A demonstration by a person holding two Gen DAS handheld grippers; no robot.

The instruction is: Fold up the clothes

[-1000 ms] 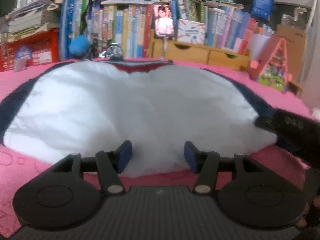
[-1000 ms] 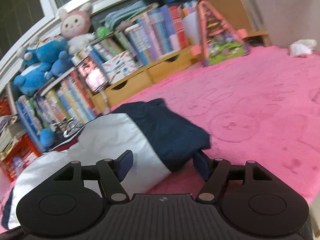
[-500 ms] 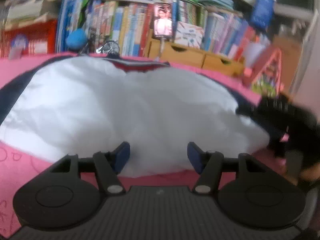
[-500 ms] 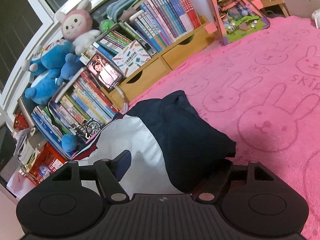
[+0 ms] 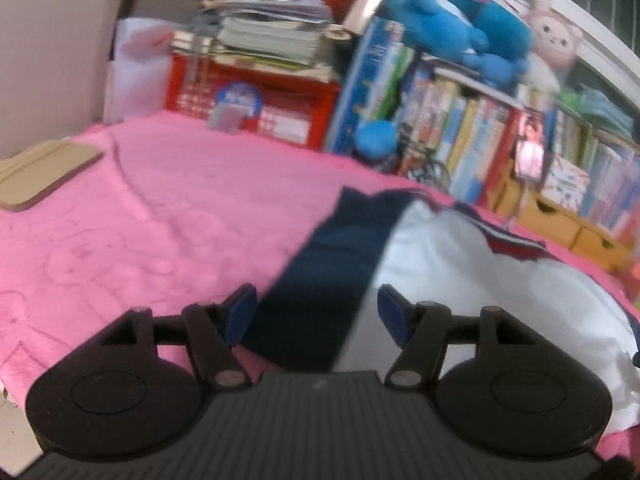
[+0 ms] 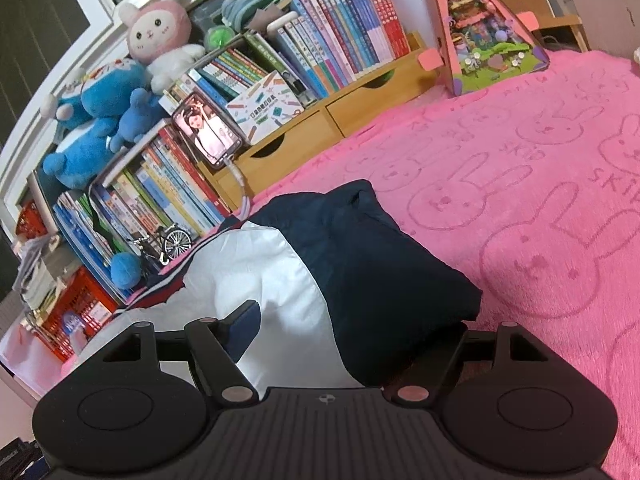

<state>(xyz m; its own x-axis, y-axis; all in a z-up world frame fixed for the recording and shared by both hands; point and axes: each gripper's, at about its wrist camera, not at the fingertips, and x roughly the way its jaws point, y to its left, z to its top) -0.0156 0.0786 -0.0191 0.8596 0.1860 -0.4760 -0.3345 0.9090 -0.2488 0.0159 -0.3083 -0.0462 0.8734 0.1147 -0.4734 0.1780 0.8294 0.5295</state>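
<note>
A white shirt (image 5: 480, 292) with navy sleeves lies flat on the pink blanket (image 5: 180, 208). In the left wrist view my left gripper (image 5: 316, 314) is open, and the shirt's left navy sleeve (image 5: 324, 272) runs between its blue fingertips. In the right wrist view the same shirt (image 6: 256, 276) shows its right navy sleeve (image 6: 372, 256), folded into a thick pad. My right gripper (image 6: 348, 336) is open at that sleeve's near edge. Its left finger rests over the white cloth and its right finger is hidden under the navy fabric.
Bookshelves (image 6: 328, 52) with plush toys (image 6: 100, 104), wooden drawers (image 6: 304, 136) and a phone (image 6: 208, 132) line the far side. A red crate (image 5: 256, 104) and a cardboard piece (image 5: 40, 172) sit at the left, and a toy house (image 6: 480, 40) at the right. Pink blanket (image 6: 540, 200) spreads to the right of the shirt.
My left gripper has swung left from the white hem's middle to the left navy sleeve. My right gripper has moved in on the right sleeve, its right finger now under the fabric.
</note>
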